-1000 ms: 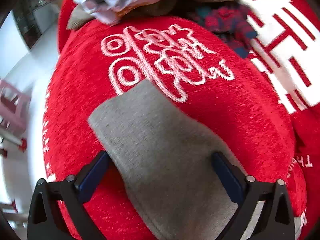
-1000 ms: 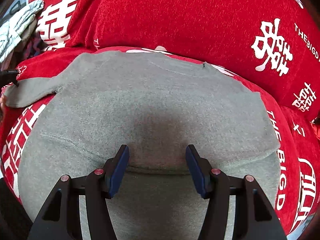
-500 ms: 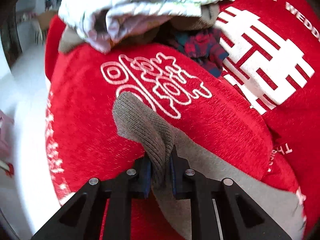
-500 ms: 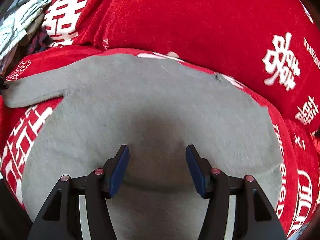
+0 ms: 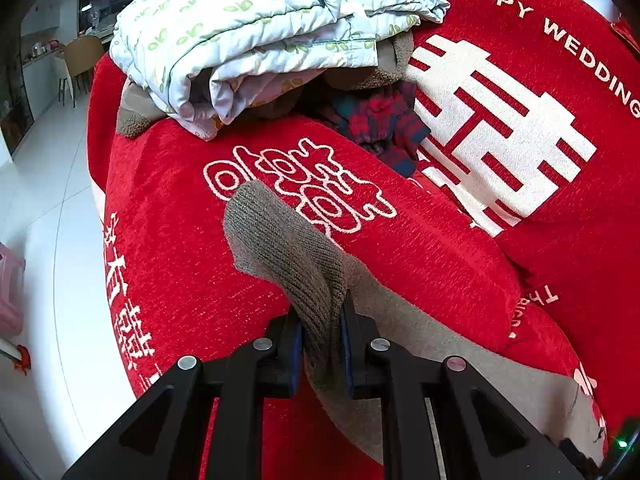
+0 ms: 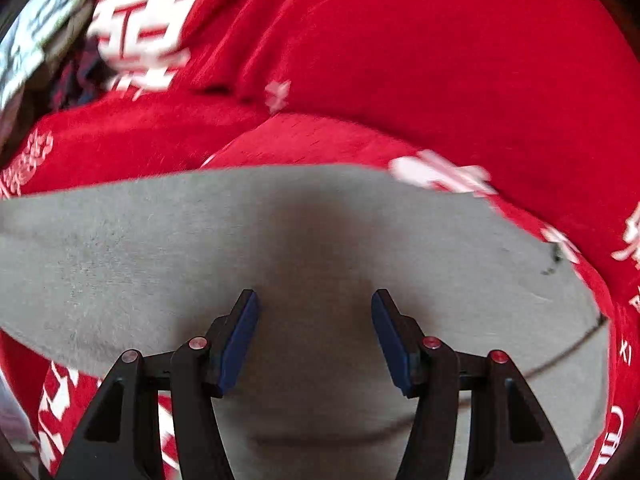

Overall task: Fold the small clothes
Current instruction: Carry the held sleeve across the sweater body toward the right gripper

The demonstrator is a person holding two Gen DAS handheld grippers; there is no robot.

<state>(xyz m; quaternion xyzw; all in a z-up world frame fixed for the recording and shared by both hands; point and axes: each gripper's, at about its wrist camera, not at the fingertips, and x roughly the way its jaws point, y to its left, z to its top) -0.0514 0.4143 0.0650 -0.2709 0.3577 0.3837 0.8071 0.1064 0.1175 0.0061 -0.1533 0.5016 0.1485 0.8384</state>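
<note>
- While the grey sweater (image 6: 320, 248) lies spread on the red sofa cover (image 5: 420, 256), the left gripper (image 5: 320, 320) pinches its sleeve (image 5: 280, 240) just behind the ribbed cuff.
- Sleeve axis: runs from the jaws up and to the left; the cuff end points toward the pile of clothes (image 5: 260, 40).
- Right gripper (image 6: 316, 320): jaws spread, hovering over the sweater body, with nothing between them.
- Right wrist view: blurred.

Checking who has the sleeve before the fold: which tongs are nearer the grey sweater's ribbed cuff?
Left. The left tongs are shut on the sleeve just behind the ribbed cuff. The right tongs hang open over the sweater's body, no cuff in their view.
</note>
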